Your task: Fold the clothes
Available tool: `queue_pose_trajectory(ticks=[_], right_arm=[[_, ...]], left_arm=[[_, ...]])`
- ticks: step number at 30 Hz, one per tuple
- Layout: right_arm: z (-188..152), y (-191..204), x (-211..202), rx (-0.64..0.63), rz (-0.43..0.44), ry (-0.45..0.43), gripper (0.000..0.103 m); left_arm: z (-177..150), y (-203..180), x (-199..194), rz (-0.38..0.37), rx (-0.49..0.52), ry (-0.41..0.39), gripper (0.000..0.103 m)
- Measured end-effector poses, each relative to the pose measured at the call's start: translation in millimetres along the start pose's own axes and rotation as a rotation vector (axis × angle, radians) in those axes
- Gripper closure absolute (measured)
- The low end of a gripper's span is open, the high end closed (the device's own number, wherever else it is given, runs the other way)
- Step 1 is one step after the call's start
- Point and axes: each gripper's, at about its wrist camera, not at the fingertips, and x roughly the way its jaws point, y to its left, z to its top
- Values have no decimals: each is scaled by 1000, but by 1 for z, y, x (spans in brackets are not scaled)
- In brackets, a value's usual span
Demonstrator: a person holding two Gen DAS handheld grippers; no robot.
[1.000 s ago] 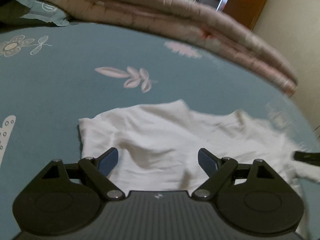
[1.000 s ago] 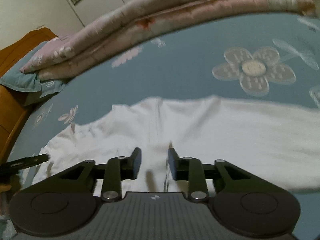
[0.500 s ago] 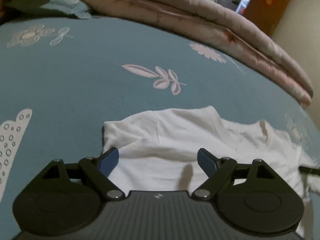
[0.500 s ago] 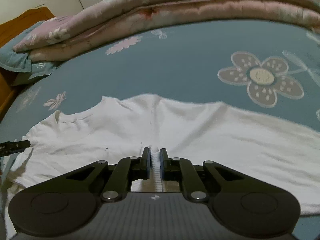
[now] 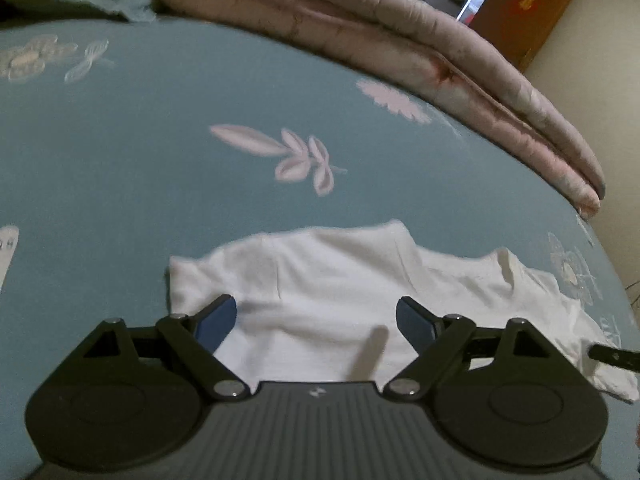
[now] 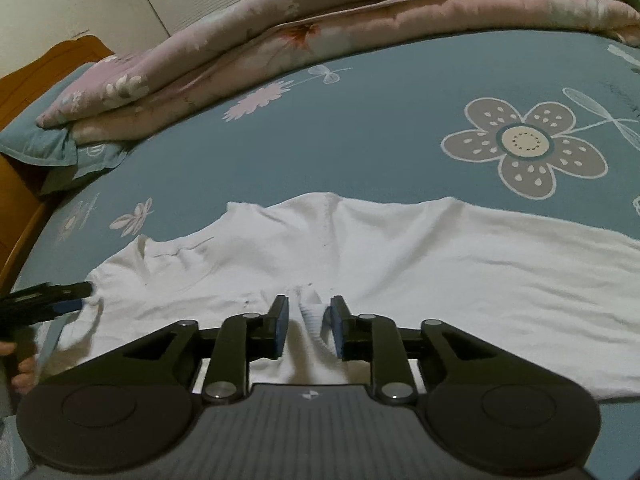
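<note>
A white T-shirt (image 6: 400, 264) is lying flat on a blue floral bedsheet (image 6: 380, 136) as the right gripper (image 6: 306, 326), partly spread, is straddling a raised fold, the left gripper (image 5: 316, 320) hovering wide apart.

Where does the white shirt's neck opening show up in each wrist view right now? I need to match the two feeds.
Left wrist view: the neck opening sits right of centre, on the white shirt beyond the open left gripper.
Right wrist view: it lies at left, beyond and left of the right gripper.
Shared landmark: the folded pink quilt along the bed's far side.
</note>
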Motion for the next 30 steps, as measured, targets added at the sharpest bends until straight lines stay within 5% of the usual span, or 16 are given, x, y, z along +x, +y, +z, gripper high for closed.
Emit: queue_pose_trajectory(ticks=[7, 10, 12, 17, 22, 30], right_arm=[[-11, 44, 6, -111, 108, 47, 74], [-16, 63, 9, -159, 155, 67, 70], [-19, 76, 11, -191, 186, 80, 67], [-26, 98, 11, -239, 230, 99, 67], [-31, 113, 7, -267, 252, 109, 65], [-41, 122, 12, -280, 259, 145, 62]], left_arm=[[8, -9, -72, 47, 52, -46, 15], [-16, -16, -107, 85, 101, -26, 15], [-40, -23, -119, 36, 104, 15, 15], [-94, -40, -106, -147, 90, 107, 15], [-98, -23, -79, -83, 26, 85, 15], [-91, 7, -92, 3, -90, -56, 15]])
